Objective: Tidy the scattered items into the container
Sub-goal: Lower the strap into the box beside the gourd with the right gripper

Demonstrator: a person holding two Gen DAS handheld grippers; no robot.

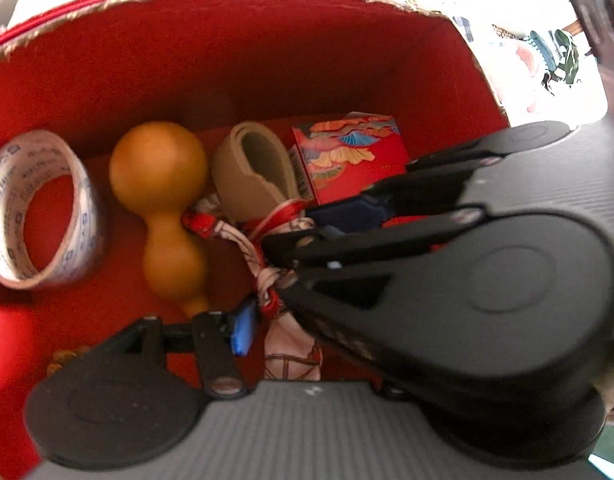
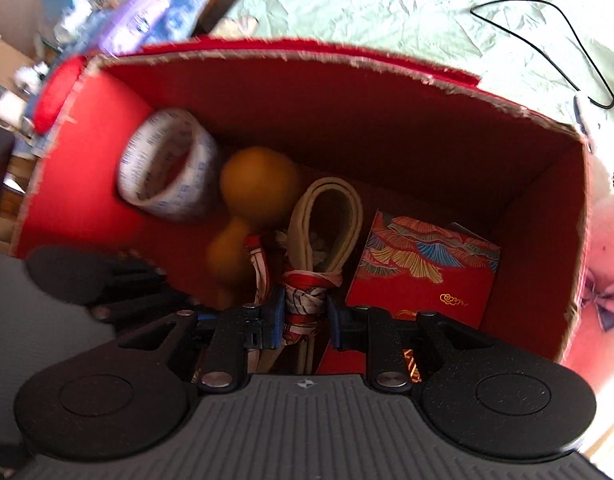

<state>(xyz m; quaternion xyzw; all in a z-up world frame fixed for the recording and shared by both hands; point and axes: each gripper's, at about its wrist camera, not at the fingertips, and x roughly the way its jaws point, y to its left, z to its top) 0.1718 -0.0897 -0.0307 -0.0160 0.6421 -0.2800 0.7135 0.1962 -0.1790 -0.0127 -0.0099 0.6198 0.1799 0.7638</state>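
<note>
The open red box [image 1: 227, 60] [image 2: 347, 112] holds a roll of printed tape [image 1: 79, 184] [image 2: 179, 200], an orange gourd [image 1: 159, 168] [image 2: 259, 180], a folded beige belt [image 1: 235, 176] [image 2: 299, 220] and a small red patterned box [image 1: 347, 160] [image 2: 423, 272]. My right gripper [image 2: 304, 320] [image 1: 295, 236] points down into the box, its blue pads shut on the knotted red-and-white scarf [image 2: 303, 300] [image 1: 291, 344]. My left gripper [image 1: 283, 320] is also inside. One blue pad lies beside the scarf. Its other finger is hidden behind the right gripper.
A pale green crumpled cloth [image 2: 387, 8] lies beyond the box, with a black cable [image 2: 547, 16] across it. A pink plush toy [image 2: 603, 240] sits against the box's right wall. Blurred clutter [image 2: 139, 16] is piled at the far left.
</note>
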